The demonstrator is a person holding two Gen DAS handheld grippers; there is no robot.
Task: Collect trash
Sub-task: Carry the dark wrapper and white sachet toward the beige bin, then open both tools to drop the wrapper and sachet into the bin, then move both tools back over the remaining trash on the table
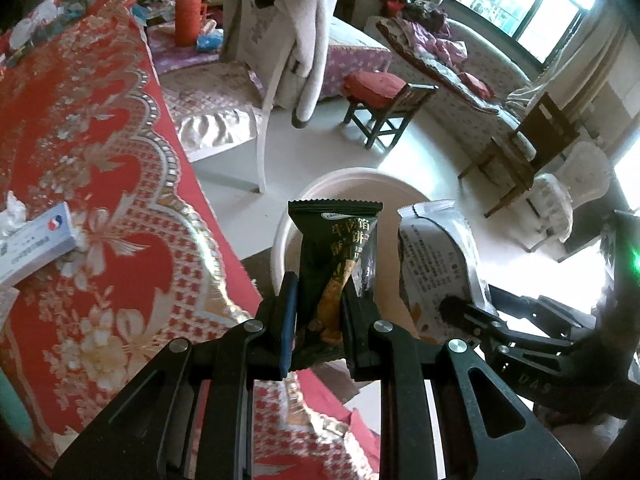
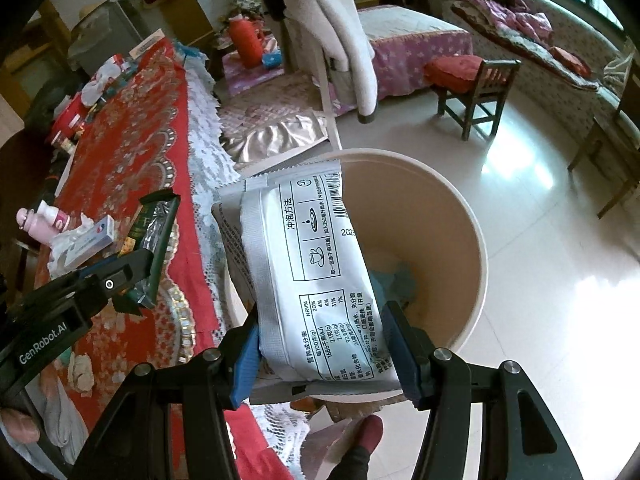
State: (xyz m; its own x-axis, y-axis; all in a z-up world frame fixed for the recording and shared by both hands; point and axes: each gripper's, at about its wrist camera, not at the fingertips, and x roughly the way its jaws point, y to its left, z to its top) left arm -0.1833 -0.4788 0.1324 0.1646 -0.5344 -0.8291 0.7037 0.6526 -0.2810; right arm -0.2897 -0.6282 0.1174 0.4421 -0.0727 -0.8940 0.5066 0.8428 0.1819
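Wrappers are held in both tools: the left gripper (image 1: 318,312) is nearly closed, pinching a dark wrapper (image 1: 336,256), and the right gripper (image 2: 320,356) clamps a white packet (image 2: 304,264) over the bin (image 2: 472,240). For a clean drop, each should be centred above the bin's mouth before letting go, the dark wrapper moved further off the table (image 1: 100,140).

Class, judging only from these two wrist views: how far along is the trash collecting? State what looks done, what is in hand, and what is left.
Done: some blue scrap already lies in the bin. In hand: the left gripper clamps a dark green wrapper, the right gripper a white packet, which hangs over the bin; neither is released. Left: crumpled tissue beside a small box remains on the red tablecloth.
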